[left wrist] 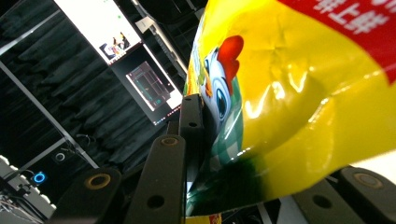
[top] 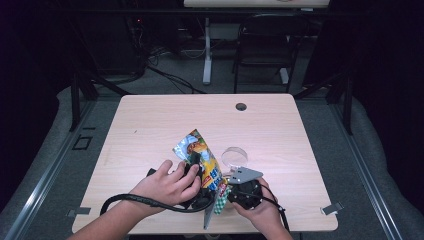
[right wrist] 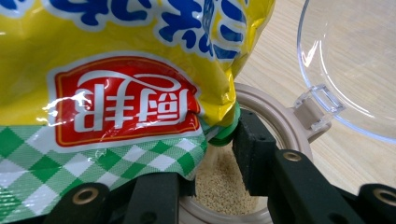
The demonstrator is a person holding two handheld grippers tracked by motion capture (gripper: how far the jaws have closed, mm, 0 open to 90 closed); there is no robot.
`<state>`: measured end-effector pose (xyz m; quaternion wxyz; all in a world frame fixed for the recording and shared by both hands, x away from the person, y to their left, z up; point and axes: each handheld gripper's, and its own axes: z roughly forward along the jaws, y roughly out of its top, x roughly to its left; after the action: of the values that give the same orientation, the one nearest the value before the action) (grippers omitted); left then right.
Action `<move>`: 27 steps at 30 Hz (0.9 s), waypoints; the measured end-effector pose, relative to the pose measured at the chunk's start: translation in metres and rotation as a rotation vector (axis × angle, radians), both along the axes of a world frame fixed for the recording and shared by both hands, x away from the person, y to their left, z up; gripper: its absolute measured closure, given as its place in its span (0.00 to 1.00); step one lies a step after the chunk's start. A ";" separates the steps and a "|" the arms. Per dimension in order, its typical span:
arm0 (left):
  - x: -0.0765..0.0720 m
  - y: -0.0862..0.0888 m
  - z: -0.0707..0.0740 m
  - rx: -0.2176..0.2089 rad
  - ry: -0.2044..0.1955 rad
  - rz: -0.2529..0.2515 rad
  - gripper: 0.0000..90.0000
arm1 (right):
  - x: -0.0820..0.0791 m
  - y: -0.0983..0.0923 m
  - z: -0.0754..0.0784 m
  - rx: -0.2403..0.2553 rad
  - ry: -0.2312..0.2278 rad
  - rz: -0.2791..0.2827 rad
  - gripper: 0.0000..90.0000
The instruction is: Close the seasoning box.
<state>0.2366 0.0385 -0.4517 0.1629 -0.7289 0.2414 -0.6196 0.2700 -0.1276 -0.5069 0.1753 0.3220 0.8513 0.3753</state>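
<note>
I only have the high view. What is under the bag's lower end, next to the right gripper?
Observer: An open jar with a beige rim. The bag hangs right over its mouth.
Operator: Is anything in the jar yet?
Observer: Yes, fine pale granules lie inside it.

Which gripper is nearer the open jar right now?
Right. The right gripper holds the bag's lower end directly over the jar, with granules visible below. The left gripper grips the bag higher up, farther from the jar.
</note>
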 end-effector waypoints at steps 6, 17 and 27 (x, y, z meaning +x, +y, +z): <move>-0.001 -0.001 0.001 0.008 0.003 0.009 0.87 | 0.000 0.000 0.000 -0.001 -0.001 -0.003 0.79; -0.001 -0.002 0.004 0.010 0.002 0.006 0.87 | 0.000 0.000 0.001 0.002 0.003 -0.002 0.79; -0.001 -0.002 0.005 0.004 0.010 0.004 0.87 | -0.001 0.001 0.002 0.011 0.015 -0.001 0.79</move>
<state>0.2355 0.0361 -0.4467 0.1642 -0.7323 0.2419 -0.6150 0.2694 -0.1271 -0.5046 0.1672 0.3260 0.8505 0.3774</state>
